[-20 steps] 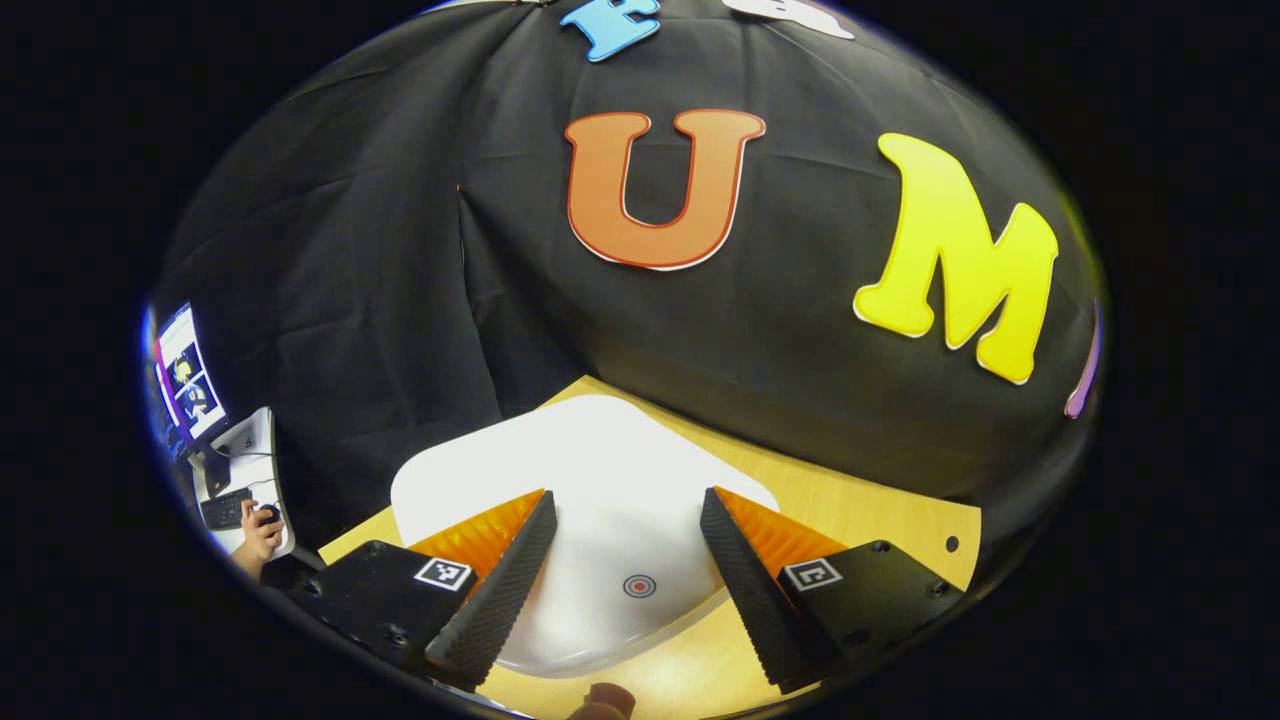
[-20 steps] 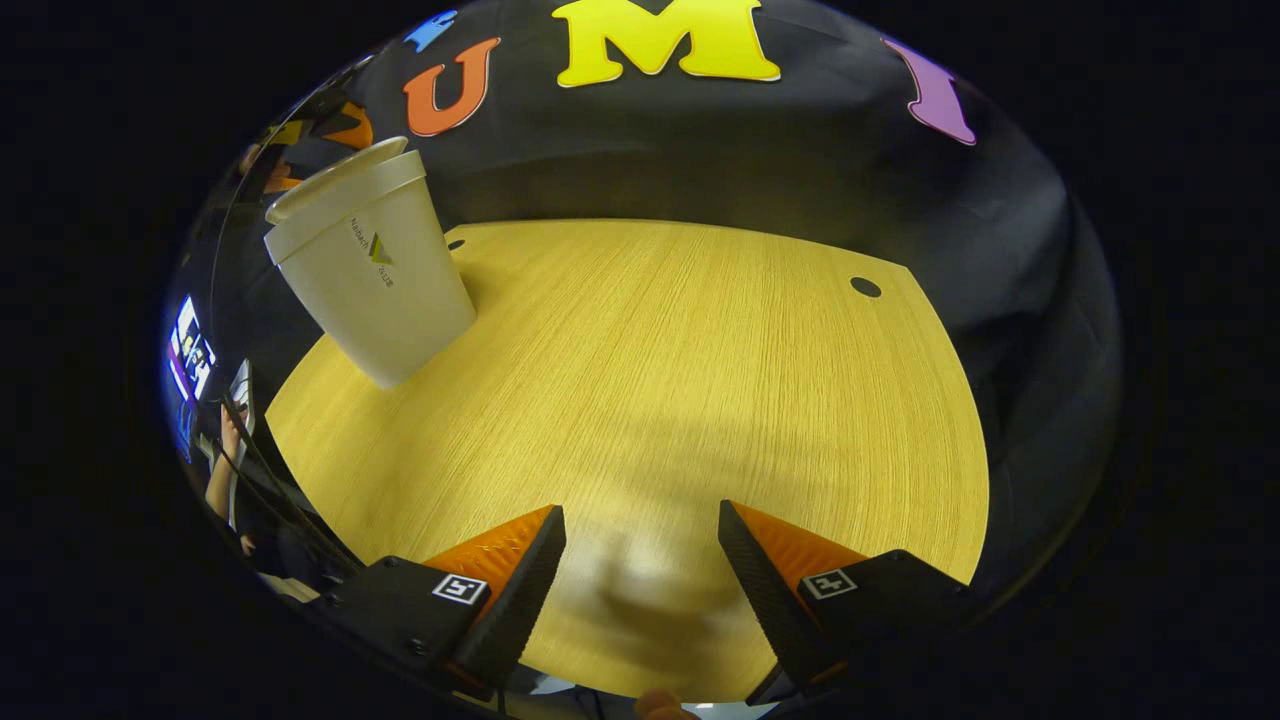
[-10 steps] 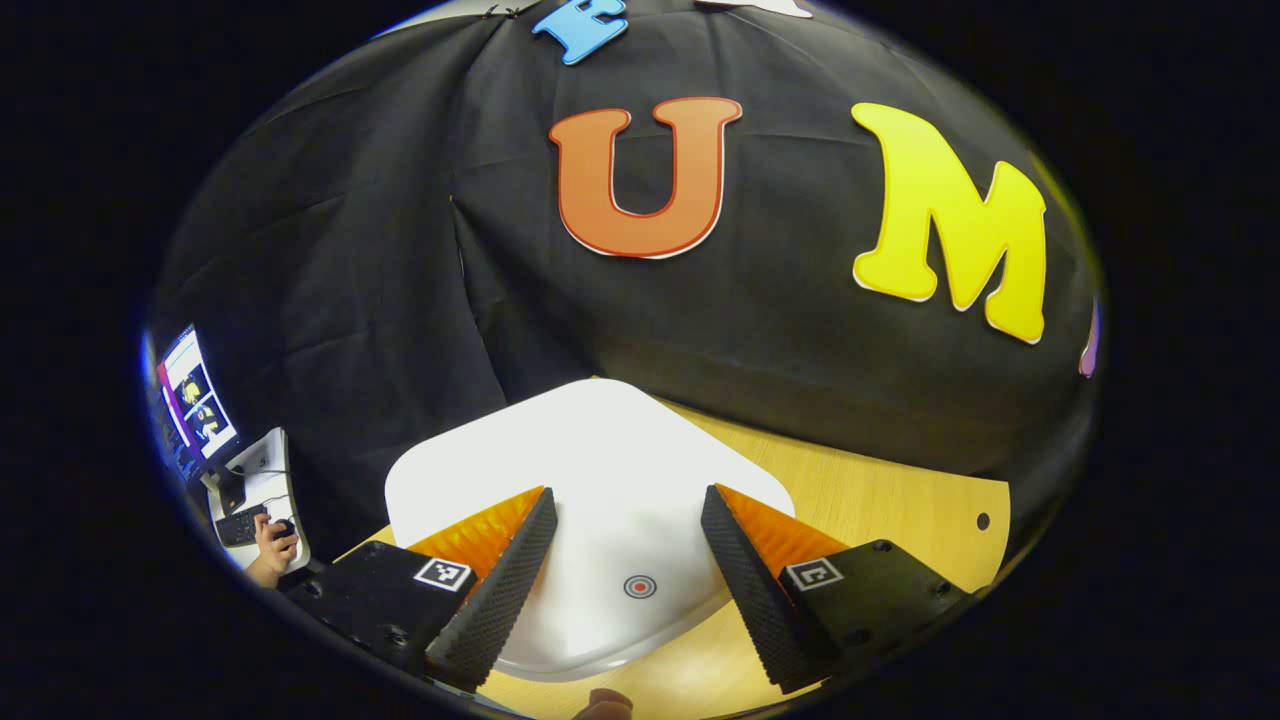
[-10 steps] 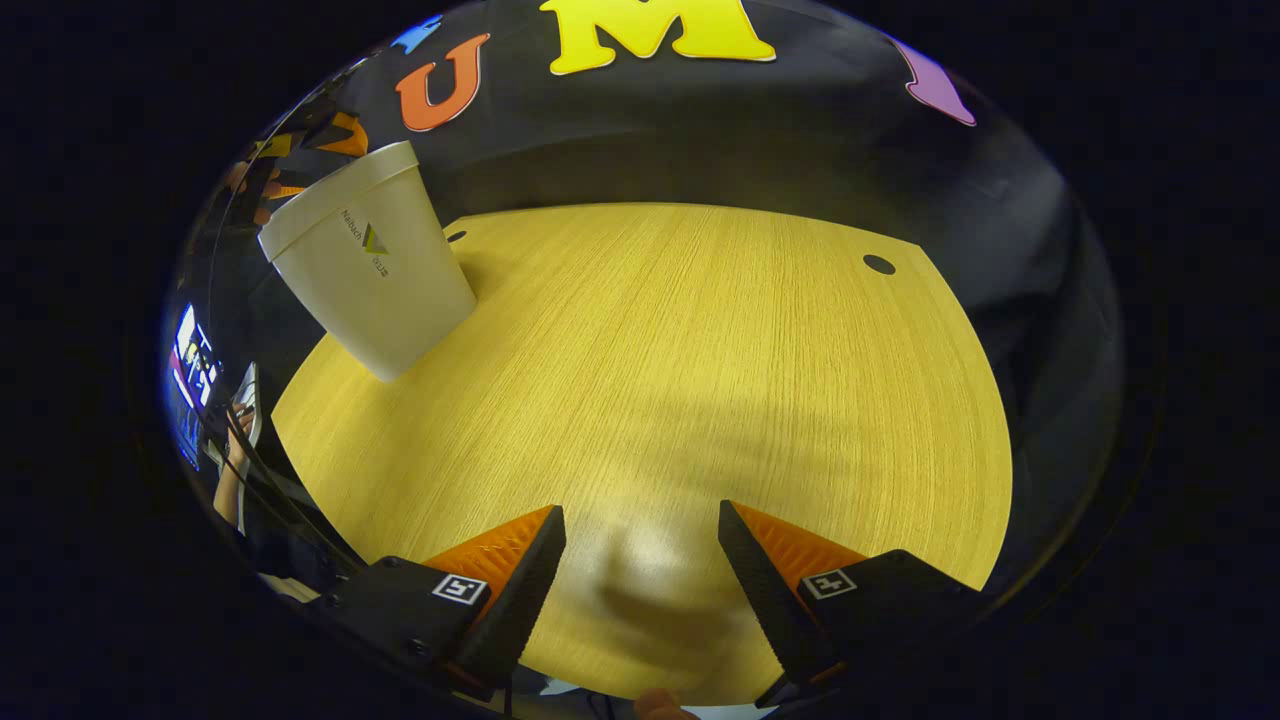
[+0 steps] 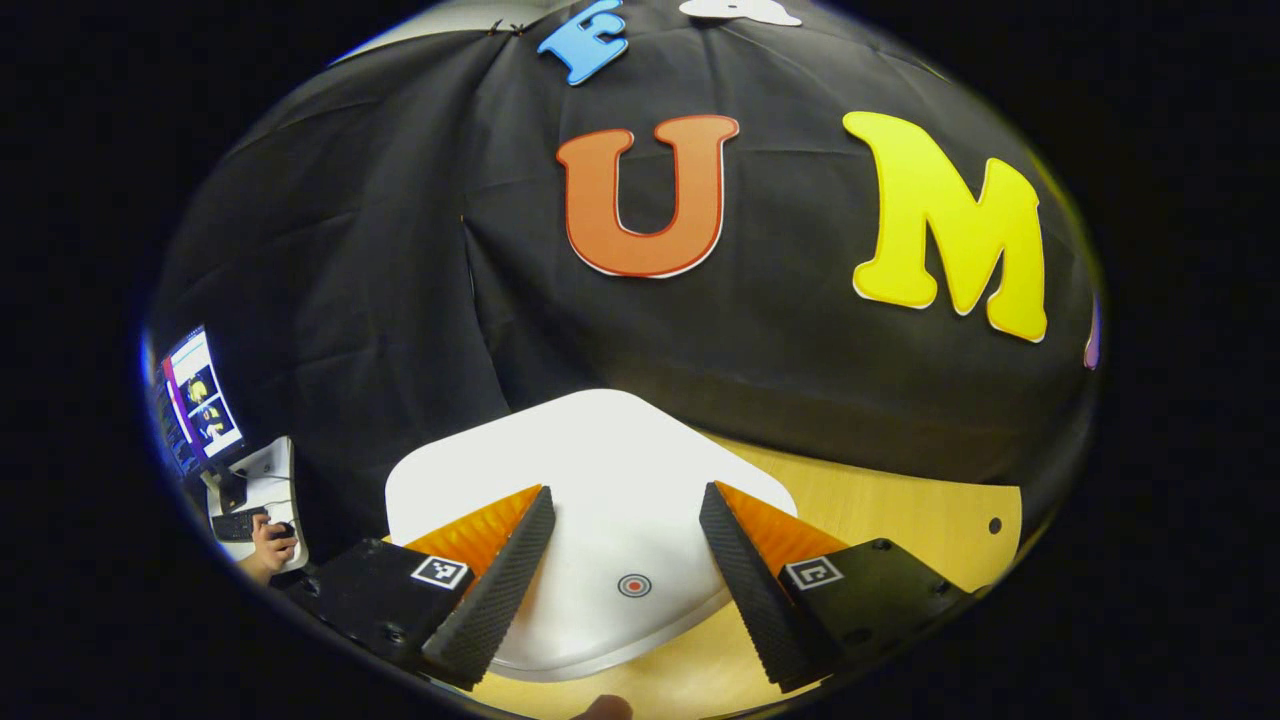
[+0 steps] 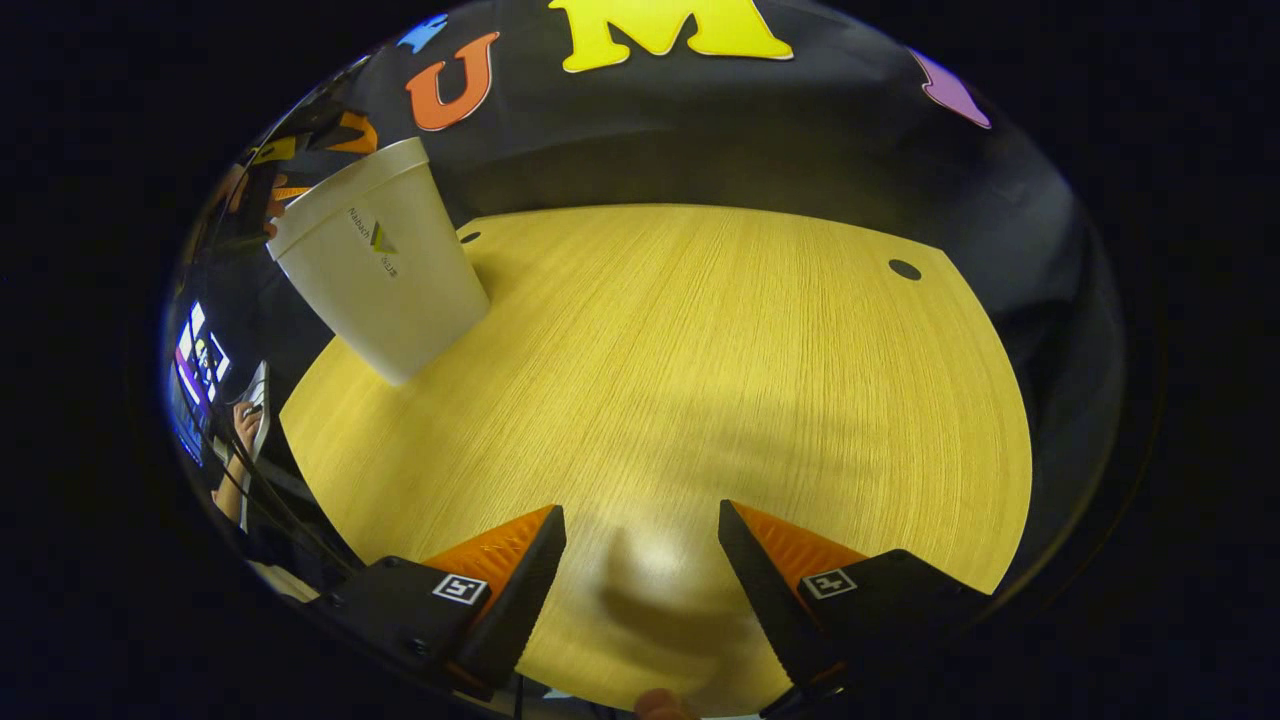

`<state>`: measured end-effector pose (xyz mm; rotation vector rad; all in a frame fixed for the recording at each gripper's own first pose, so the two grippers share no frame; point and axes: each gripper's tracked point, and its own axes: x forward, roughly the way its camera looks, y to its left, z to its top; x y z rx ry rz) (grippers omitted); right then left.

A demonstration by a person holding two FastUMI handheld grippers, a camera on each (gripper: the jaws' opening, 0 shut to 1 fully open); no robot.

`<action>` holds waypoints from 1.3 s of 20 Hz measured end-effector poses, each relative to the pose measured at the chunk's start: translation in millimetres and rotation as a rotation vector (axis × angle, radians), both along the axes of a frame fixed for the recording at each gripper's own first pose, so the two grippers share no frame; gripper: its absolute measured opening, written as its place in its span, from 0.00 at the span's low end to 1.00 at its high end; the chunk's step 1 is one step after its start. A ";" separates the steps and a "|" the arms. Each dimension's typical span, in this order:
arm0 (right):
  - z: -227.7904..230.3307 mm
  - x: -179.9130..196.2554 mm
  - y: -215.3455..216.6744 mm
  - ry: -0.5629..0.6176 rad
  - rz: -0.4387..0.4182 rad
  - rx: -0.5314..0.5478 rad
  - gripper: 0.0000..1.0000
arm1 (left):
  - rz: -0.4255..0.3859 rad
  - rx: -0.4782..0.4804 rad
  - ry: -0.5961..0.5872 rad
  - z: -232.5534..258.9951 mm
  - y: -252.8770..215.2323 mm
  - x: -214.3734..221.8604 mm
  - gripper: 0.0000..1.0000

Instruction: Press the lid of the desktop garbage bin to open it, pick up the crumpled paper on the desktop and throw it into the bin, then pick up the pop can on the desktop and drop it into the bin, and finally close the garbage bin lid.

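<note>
While the smooth white lid [image 5: 600, 500] of the tapered garbage bin [image 6: 385, 275] lies closed, the left gripper [image 5: 625, 520] is held spread just above it, nothing pinched. Right of the bin, over the grained wooden desktop [image 6: 700, 350], the right gripper [image 6: 640, 530] is likewise held spread, empty.

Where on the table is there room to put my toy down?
The wide bare stretch of wooden table, running from the white bin across to the small hole near the far edge. It is crowded only at the bin's corner, where the left gripper hangs over the lid.
</note>
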<state>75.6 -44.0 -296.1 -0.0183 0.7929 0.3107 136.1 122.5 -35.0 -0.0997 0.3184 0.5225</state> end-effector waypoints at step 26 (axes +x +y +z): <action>286.9 -51.7 46.4 -0.686 -0.154 0.051 0.97 | -0.404 0.011 -0.174 21.3 -99.0 -172.8 0.97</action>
